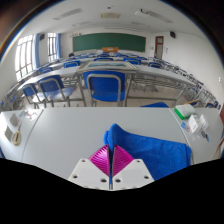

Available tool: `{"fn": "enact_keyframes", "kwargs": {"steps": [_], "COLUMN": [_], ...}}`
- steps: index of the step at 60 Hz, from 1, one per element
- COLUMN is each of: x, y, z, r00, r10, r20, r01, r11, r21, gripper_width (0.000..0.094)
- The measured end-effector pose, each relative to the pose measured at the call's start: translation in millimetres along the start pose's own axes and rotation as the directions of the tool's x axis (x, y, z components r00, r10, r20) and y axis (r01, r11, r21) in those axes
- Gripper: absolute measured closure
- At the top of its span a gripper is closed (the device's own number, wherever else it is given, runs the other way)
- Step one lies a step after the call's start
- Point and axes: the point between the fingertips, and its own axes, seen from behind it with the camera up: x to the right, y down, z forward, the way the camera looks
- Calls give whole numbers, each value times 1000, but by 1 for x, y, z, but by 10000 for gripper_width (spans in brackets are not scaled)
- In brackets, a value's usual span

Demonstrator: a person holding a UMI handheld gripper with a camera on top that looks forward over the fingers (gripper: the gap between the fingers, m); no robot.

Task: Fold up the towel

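A blue towel [150, 148] lies on the white table [60, 140], just ahead of and to the right of my fingers. A raised fold of it runs from beyond the fingers down into the gap between them. My gripper [111, 160] is shut on that edge of the towel, with the two magenta pads [99, 160] pressed together and a thin blue strip of cloth between them. The rest of the towel spreads flat toward the right.
A green and white object [192, 122] lies at the table's right end. A small white item [12, 130] sits at its left end. Beyond the table stand rows of desks with blue chairs [104, 88] and a green chalkboard [110, 42].
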Motion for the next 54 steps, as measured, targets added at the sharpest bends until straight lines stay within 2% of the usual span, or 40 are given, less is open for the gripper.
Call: {"fn": "enact_keyframes", "kwargs": {"steps": [8,11,16,23,25,26,29,31,33,42,54], "x": [-62,-66,-55,-4,14,22,58,79,92,111,68], "y": [-50,-64,-73,-51,-40,-34,-12,-3,0,-12,-24], "z": [-48,-62,-66,-57,-52,-49,-39,-35,-37,-68,-149], "r00": [970,954,949,963,972,977,990,994,996,998,1000], "r10": [102,136,163,180,170,160,123,104,89,27,9], "r20": [219,266,268,200,162,142,75,29,-10,-54,-30], "r01": [-118,-159,-189,-191,-175,-163,-121,-103,-89,-26,-6], "r11": [991,985,979,981,984,987,992,994,995,1000,996], "r21": [60,67,73,36,22,9,-34,-42,-39,11,87], "gripper_width": [914,908,907,902,826,759,451,205,132,82,86]}}
